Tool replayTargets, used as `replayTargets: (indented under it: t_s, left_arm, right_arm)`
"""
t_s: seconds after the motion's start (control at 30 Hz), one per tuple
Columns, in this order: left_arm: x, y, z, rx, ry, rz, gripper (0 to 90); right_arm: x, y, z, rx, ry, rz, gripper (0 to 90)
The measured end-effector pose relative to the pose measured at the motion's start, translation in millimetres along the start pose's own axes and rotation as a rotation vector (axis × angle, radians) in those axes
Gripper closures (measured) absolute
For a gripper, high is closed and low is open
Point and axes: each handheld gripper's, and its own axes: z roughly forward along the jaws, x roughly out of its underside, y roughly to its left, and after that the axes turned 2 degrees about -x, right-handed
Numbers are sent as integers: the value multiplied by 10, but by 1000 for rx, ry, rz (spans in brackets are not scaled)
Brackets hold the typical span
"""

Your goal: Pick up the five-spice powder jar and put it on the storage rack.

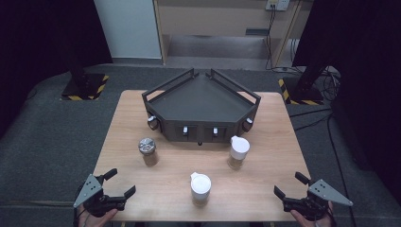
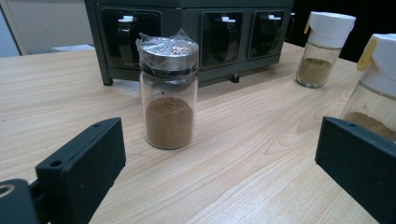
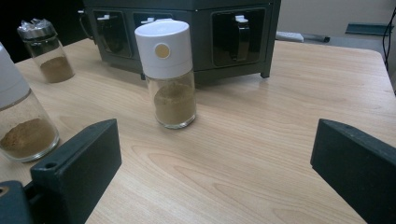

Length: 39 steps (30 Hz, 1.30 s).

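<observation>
Lab recording bay, black curtains [image 1: 38, 42], hazard-striped stand bases [image 1: 85, 87], cables [image 1: 326, 80]

The left claw [image 1: 122, 183] and the right claw [image 1: 288, 185] rest low at the near corners, each held in a hand, angled inward toward one another, jaws spread wide with nothing gripped between them.

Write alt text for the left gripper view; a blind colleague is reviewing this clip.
A glass spice jar with a silver lid, part full of brown powder, stands upright on a wooden table between the left gripper's open black jaws, untouched. Behind it sits a dark rack with handled drawers; two white-capped jars of powder stand at the right.
</observation>
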Motion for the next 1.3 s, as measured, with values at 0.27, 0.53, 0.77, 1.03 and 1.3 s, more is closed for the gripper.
replayTargets:
  t_s: [0.27, 0.53, 0.77, 1.03, 1.3]
  left_arm:
    - [-9, 8, 13, 8, 10, -2, 5]
    - [-13, 3, 5, 14, 10, 9, 6]
    - [-35, -21, 4, 5, 12, 10, 5]
    - [-121, -45, 14, 8, 7, 11, 5]
    - [-265, -70, 7, -17, 21, 9, 6]
  right_arm:
    - [9, -29, 5, -11, 3, 10, 20]
    - [-2, -17, -3, -16, 3, 0, 23]
    - [-6, -10, 1, -15, 1, -3, 23]
    - [-6, -16, 3, -19, 3, 0, 23]
    - [-7, -16, 1, -17, 4, 2, 23]
